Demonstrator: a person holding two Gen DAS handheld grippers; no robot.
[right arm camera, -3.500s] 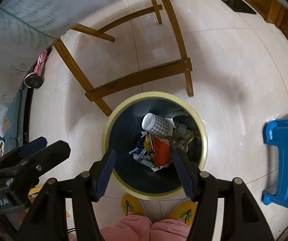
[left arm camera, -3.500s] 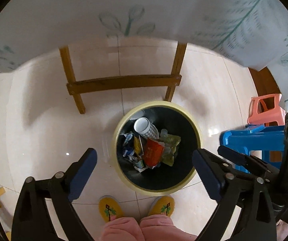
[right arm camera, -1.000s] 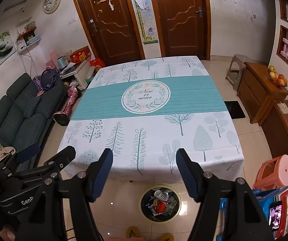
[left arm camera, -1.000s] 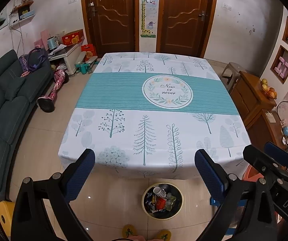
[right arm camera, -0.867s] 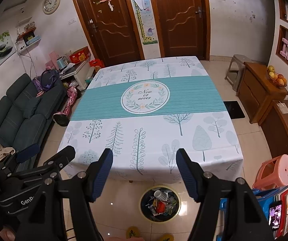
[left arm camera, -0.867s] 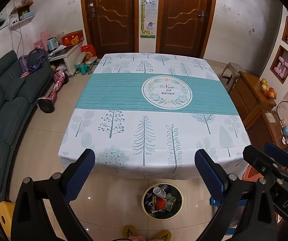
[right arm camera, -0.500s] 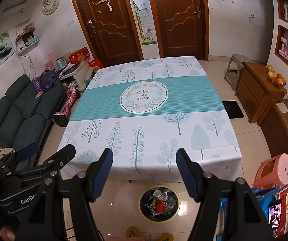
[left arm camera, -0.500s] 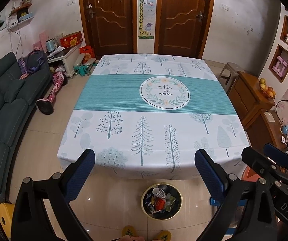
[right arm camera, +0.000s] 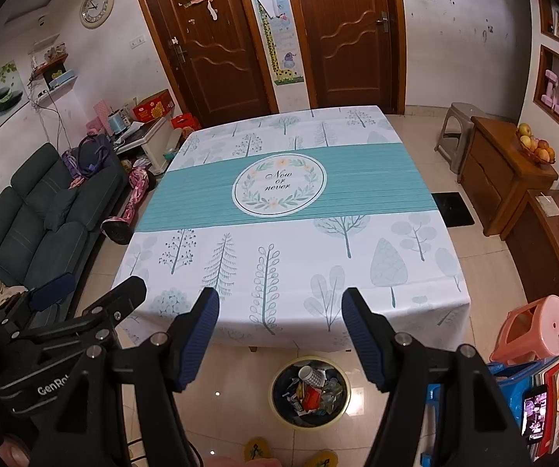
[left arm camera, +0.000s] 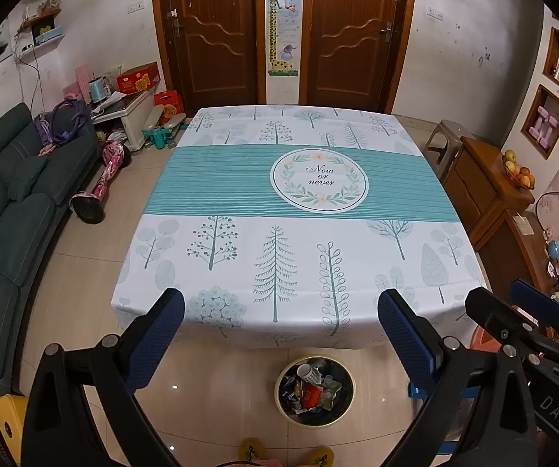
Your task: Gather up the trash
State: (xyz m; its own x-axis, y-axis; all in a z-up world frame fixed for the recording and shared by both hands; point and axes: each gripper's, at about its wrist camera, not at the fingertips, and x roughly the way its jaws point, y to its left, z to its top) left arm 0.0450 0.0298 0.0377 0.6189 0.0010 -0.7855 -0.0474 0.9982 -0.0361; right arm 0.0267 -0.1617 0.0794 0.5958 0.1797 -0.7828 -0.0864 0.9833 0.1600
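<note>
Both the left gripper (left arm camera: pixel 279 334) and right gripper (right arm camera: pixel 277 330) hang with fingers wide and empty, since the trash sits in the bin (left arm camera: pixel 314 395) at six o'clock below the bare surface (left arm camera: pixel 298 233).

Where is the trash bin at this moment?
In both wrist views the trash bin stands on the floor at the near edge of the table, low and centre, just beyond the person's yellow slippers.
</note>
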